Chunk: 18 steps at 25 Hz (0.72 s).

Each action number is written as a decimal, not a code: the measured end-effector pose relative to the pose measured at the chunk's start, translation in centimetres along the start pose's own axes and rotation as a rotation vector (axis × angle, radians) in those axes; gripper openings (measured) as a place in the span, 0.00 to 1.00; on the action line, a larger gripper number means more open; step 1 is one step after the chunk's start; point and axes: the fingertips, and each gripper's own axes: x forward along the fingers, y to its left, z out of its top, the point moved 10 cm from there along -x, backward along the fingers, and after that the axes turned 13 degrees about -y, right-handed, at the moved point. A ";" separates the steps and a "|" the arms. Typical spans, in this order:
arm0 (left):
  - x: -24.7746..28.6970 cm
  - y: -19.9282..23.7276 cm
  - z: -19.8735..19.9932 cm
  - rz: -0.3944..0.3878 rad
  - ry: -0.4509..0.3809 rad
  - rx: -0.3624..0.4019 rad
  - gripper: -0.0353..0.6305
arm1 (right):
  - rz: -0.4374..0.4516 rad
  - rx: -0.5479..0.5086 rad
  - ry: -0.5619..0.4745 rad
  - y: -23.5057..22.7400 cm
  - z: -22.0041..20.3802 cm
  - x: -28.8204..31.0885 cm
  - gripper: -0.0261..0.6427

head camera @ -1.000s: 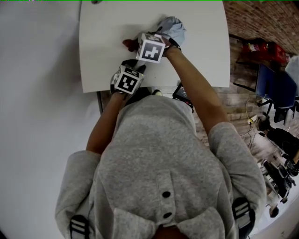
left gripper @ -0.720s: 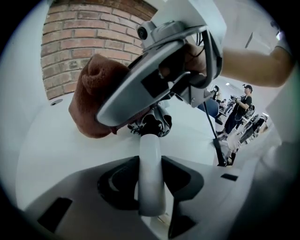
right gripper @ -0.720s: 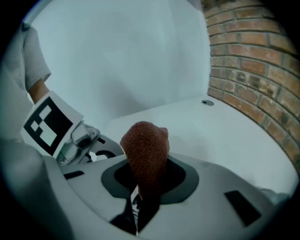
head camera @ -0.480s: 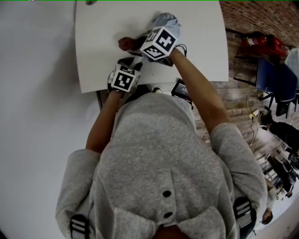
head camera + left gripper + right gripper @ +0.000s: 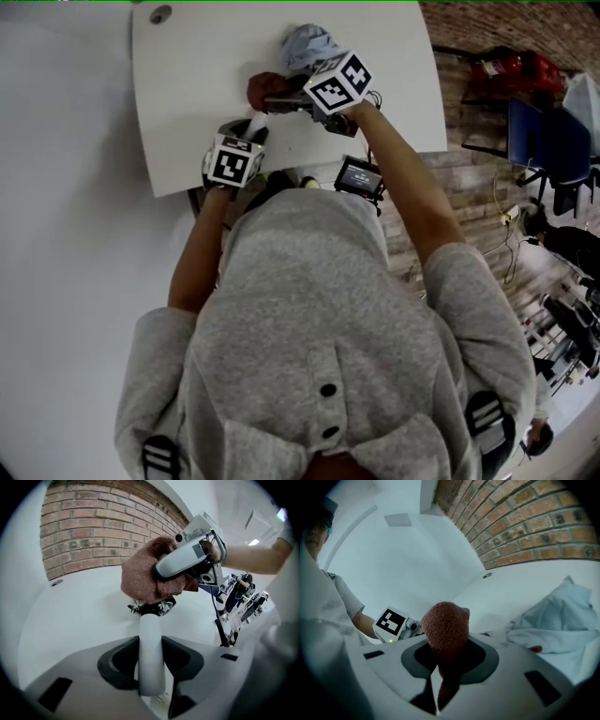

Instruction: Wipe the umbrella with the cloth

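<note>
**Left hand-held gripper** (image 5: 151, 674): pinching the umbrella (image 5: 150, 634) by its white cylindrical handle. I read both dark pads as pressed against the handle, which sits upright between them. In the head view this gripper is on the near side of the cloth, just beside it.

**Umbrella:** the handle runs from those jaws straight up to the cloth, and its far end passes under the cloth's lower edge. A dark patterned frill shows at that meeting point. In the left gripper view the cloth covers everything beyond it.

**Right hand-held gripper** (image 5: 440, 677): clamped on the cloth (image 5: 445, 625), which is rust-brown with a looped, towel-like weave. A rounded wad stands out past the jaws and a narrow tail hangs down between them. In the left gripper view this gripper reaches the cloth from the right, with the cloth bunched over the top of the handle.

**Pale blue fabric** (image 5: 307, 44): a crumpled heap just beyond the cloth, on its far side. I cannot tell whether it belongs to the umbrella.

**Table** (image 5: 187, 84): white, lying beneath the cloth. A small round fitting (image 5: 160, 14) sits near its far left corner, well apart from the cloth.

**Brick wall** (image 5: 93, 531): behind the cloth in the left gripper view.

**Small screen device** (image 5: 358, 176): on the near side of the cloth, past the table's edge.
</note>
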 end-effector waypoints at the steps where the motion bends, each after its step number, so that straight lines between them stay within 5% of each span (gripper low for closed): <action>1: 0.1 0.0 0.0 0.000 0.001 0.002 0.28 | -0.025 0.011 -0.014 -0.6 -0.1 -0.8 0.19; 8: 0.1 -0.1 0.1 0.008 0.006 0.009 0.28 | -0.336 0.075 -0.196 -4.9 1.7 -7.0 0.19; 18: -0.1 -1.4 -1.0 0.023 -0.022 0.016 0.28 | -0.722 -0.143 -0.147 -4.3 2.0 -11.6 0.19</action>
